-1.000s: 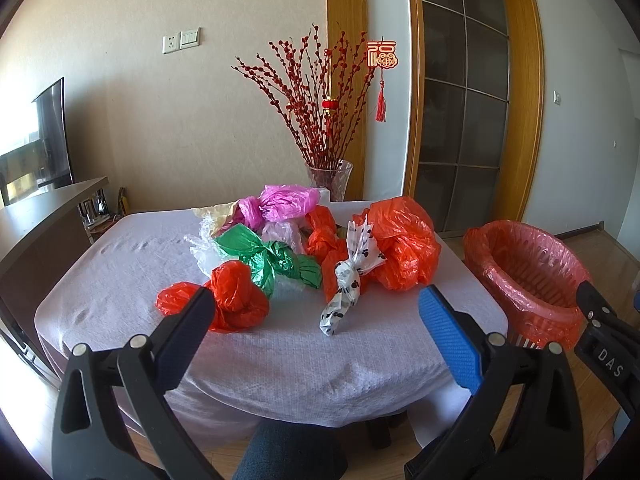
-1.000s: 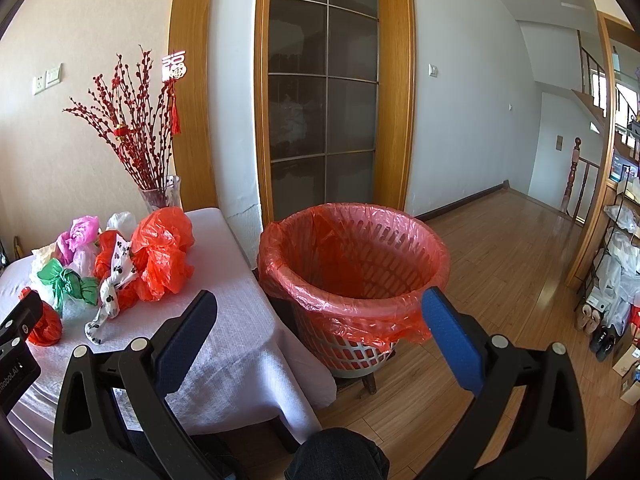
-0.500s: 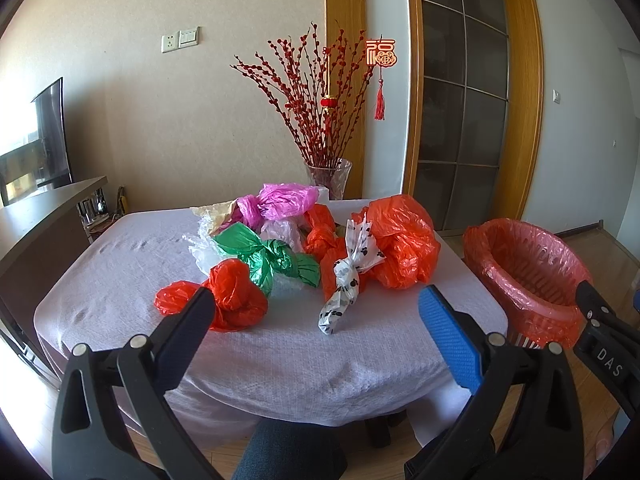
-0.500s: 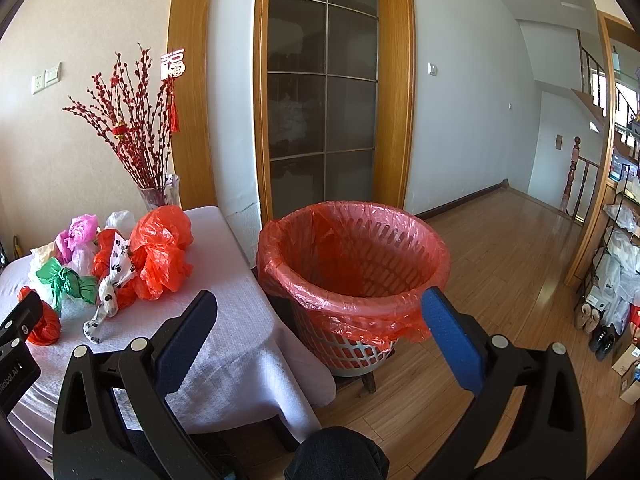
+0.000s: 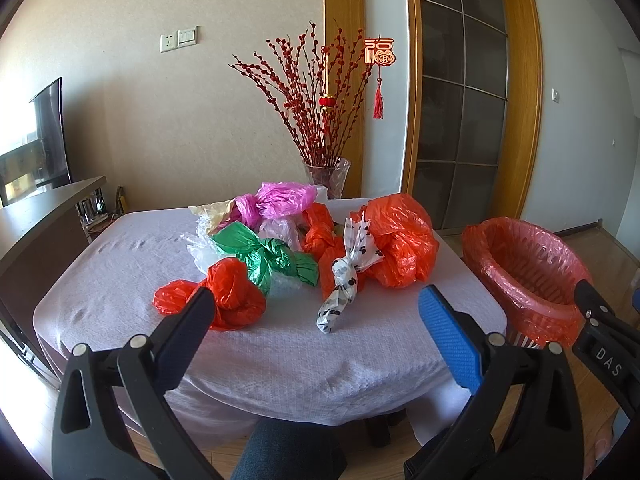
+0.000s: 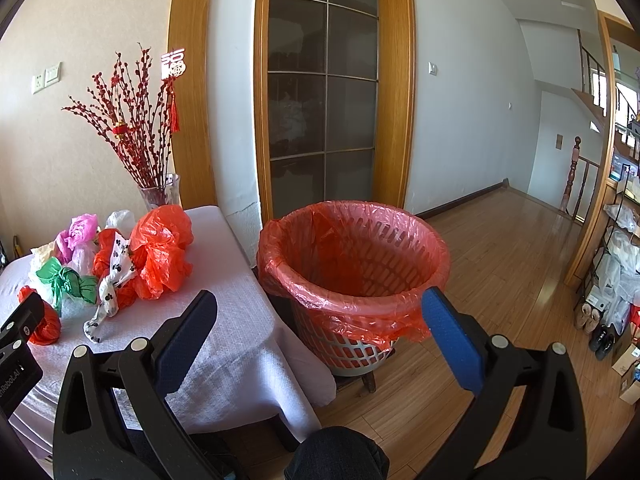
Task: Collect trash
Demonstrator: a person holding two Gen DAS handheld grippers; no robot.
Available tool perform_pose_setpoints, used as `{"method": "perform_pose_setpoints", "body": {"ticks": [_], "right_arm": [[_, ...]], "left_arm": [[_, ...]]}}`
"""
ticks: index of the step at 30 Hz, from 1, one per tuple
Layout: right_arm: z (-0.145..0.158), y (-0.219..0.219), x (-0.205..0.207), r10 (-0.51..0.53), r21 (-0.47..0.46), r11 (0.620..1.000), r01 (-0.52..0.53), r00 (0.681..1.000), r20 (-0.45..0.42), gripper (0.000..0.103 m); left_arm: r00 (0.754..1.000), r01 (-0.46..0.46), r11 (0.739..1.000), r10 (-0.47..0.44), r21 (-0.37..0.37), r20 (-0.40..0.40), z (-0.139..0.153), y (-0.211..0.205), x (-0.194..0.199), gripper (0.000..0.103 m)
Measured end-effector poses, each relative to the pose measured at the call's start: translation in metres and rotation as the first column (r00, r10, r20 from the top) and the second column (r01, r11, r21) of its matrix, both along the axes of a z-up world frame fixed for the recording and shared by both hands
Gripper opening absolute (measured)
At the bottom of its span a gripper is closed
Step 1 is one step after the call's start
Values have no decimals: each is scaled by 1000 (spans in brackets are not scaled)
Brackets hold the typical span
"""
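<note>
Several knotted plastic bags lie in a heap on the white-clothed table [image 5: 280, 356]: a small red one [image 5: 232, 300] nearest, a green one [image 5: 268, 258], a white paw-print one [image 5: 348, 280], a big orange-red one [image 5: 400, 240] and a pink one [image 5: 280, 200]. The heap also shows in the right wrist view [image 6: 156, 248]. A basket lined with a red bag [image 6: 356, 264] stands right of the table. My left gripper [image 5: 316, 300] is open and empty before the table's near edge. My right gripper [image 6: 320, 304] is open and empty in front of the basket.
A glass vase of red branches [image 5: 326, 176] stands at the table's far edge. A dark sideboard [image 5: 36, 224] is on the left. A glass door [image 6: 320, 100] is behind the basket. Wooden floor [image 6: 500, 260] stretches right toward shelves [image 6: 624, 264].
</note>
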State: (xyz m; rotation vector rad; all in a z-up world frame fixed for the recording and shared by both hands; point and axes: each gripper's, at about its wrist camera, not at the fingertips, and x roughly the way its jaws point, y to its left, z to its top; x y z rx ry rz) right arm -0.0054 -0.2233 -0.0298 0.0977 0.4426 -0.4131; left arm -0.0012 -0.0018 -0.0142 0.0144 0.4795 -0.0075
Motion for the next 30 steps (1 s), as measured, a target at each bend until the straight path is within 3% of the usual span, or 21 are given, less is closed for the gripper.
{"method": "perform_pose_setpoints", "body": {"ticks": [21, 30], "right_arm": [[-3, 2, 1, 8, 2, 1000, -8, 1000, -12, 101], [-8, 4, 34, 106, 75, 992, -101, 992, -64, 101]], "left_arm": [[1000, -4, 1000, 4, -2, -15, -4, -2, 2, 99], [989, -148, 989, 148, -8, -24, -7, 47, 14, 99]]}}
